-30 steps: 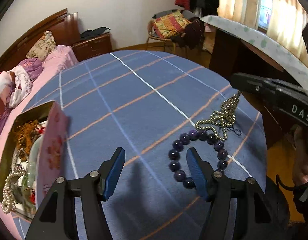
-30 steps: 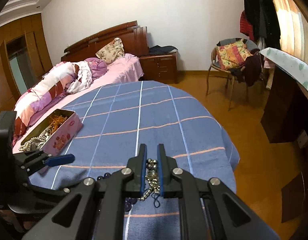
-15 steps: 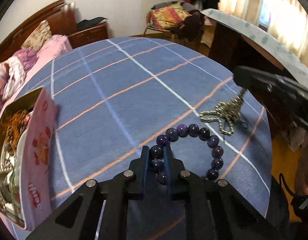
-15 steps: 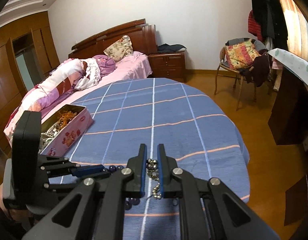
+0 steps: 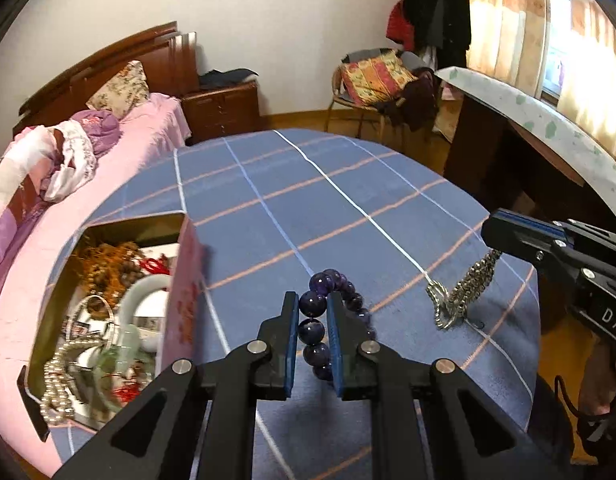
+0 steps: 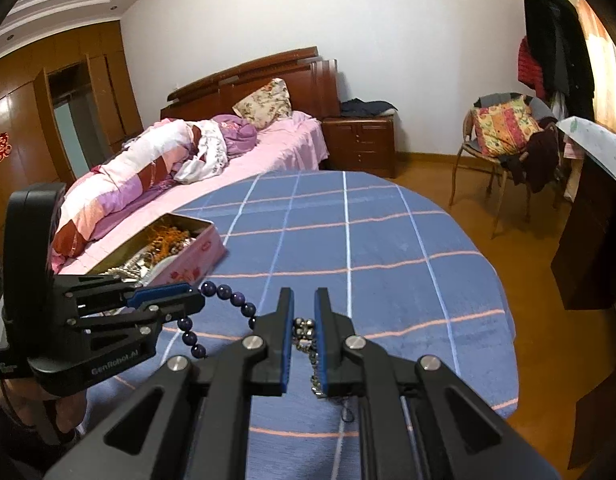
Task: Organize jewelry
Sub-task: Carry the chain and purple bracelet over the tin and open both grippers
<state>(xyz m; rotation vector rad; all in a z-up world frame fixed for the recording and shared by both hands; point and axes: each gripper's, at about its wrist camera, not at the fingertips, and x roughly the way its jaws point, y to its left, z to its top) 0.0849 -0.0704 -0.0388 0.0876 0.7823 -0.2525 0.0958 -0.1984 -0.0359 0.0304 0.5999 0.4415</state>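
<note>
Left gripper [image 5: 313, 322] clamped on purple bead bracelet [image 5: 320, 304], just right of pink jewelry tin [image 5: 180, 300]. Right gripper [image 6: 304, 326] pinched on metal bead chain [image 6: 308, 344], farther right over blue plaid tablecloth [image 6: 388, 248].

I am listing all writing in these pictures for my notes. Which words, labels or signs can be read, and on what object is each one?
"DAS", cut off by the frame edge: on the body of the right gripper, left wrist view.
"GenRobot.AI": on the body of the left gripper, right wrist view.
Small label at that body's lower left corner: too blurred to read.
Red sign on the wardrobe: not legible.
Marks on the pink tin: not legible.
</note>
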